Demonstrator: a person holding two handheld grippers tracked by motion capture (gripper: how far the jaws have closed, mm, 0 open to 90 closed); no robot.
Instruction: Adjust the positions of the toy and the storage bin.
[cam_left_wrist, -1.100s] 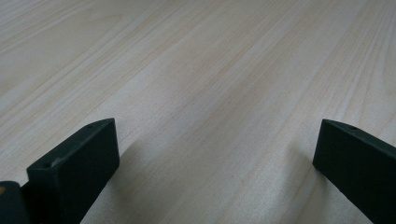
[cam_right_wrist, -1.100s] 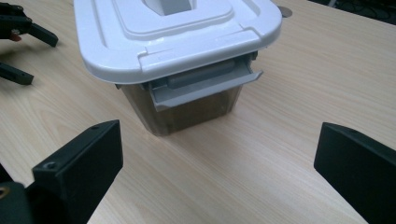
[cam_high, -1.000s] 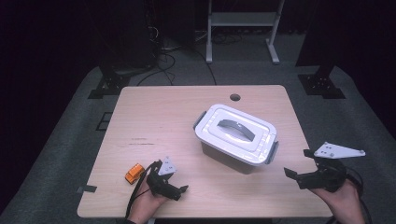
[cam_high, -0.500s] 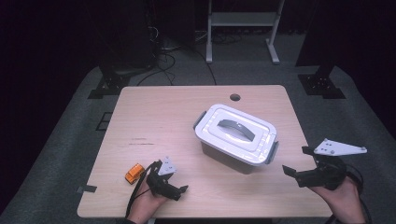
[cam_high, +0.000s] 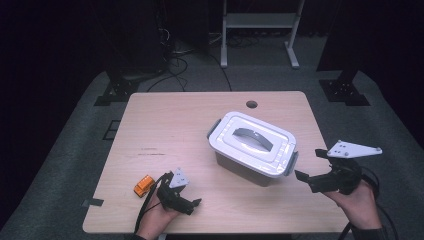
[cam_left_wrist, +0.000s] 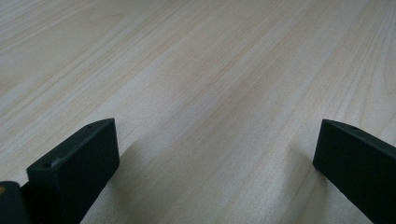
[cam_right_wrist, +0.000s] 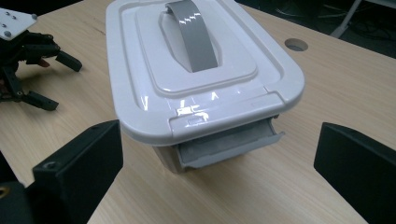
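Pale wooden table (cam_high: 165, 125) in a dark room, white lidded box (cam_high: 252, 146) with grey handle (cam_high: 251, 135) right of centre, right gripper (cam_high: 313, 167) just beside its right end, jaws apart, left gripper (cam_high: 192, 207) at near left, jaws apart over bare wood, 1 orange block (cam_high: 144, 185) beside it.

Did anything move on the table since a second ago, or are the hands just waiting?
Nearly nothing moved. The right gripper shifted only a tiny bit by the white box and has not taken hold of it; its fingers stand wide apart facing the grey latch. The left gripper stayed low over the table, open and holding nothing. The box, lid on, and the small orange thing kept their places.
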